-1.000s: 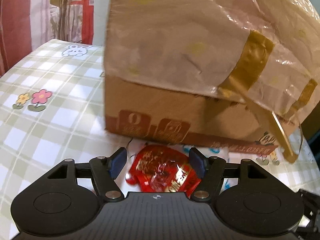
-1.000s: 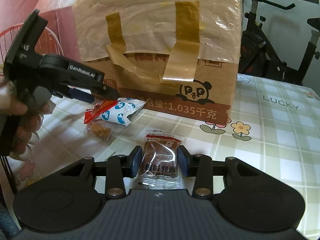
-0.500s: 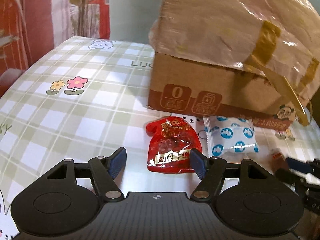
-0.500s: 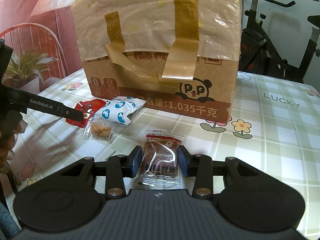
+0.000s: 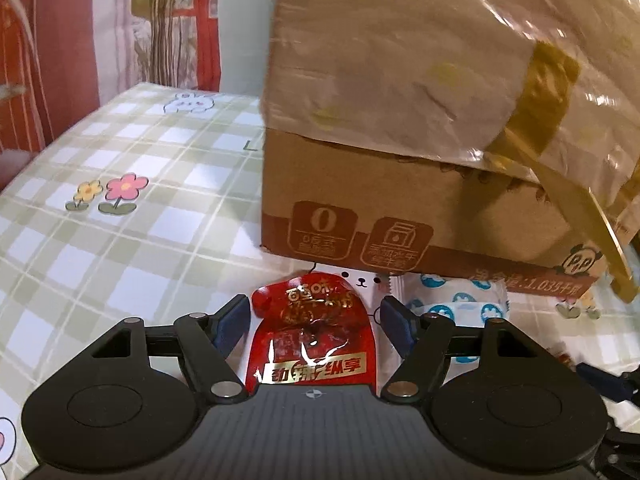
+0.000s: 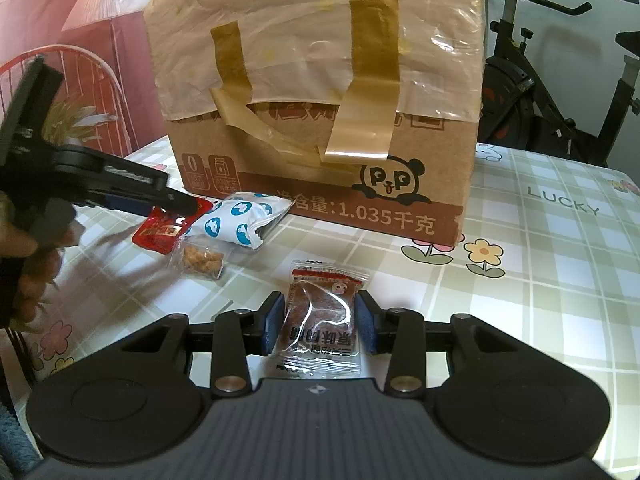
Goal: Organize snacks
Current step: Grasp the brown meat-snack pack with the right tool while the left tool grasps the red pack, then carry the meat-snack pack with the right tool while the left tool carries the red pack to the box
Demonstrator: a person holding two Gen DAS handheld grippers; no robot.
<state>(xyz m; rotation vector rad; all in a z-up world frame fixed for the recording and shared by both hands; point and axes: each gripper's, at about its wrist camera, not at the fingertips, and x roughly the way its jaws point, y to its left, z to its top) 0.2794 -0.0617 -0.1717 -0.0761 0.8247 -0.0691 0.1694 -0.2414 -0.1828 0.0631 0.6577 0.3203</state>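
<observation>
A red snack packet (image 5: 316, 340) lies flat on the checked tablecloth between the fingers of my left gripper (image 5: 314, 308). Its jaws are opening and the pads stand clear of the packet's sides. In the right wrist view the left gripper (image 6: 180, 202) reaches down over that red packet (image 6: 160, 234). My right gripper (image 6: 319, 304) is shut on a clear packet with a brown snack (image 6: 320, 320), its pads pressing both edges. A blue-and-white packet (image 6: 240, 220) and a small clear packet of nuggets (image 6: 202, 260) lie beside the red one.
A large taped cardboard box (image 6: 320, 80) stands just behind the snacks. The tablecloth (image 6: 540, 280) stretches bare to the right. An exercise bike (image 6: 540, 92) stands beyond the table's far right edge. A hand (image 6: 24, 264) holds the left gripper's handle.
The left gripper drew back from the box half a second ago and has come forward again over the red packet. The right gripper and its brown packet have not moved.
</observation>
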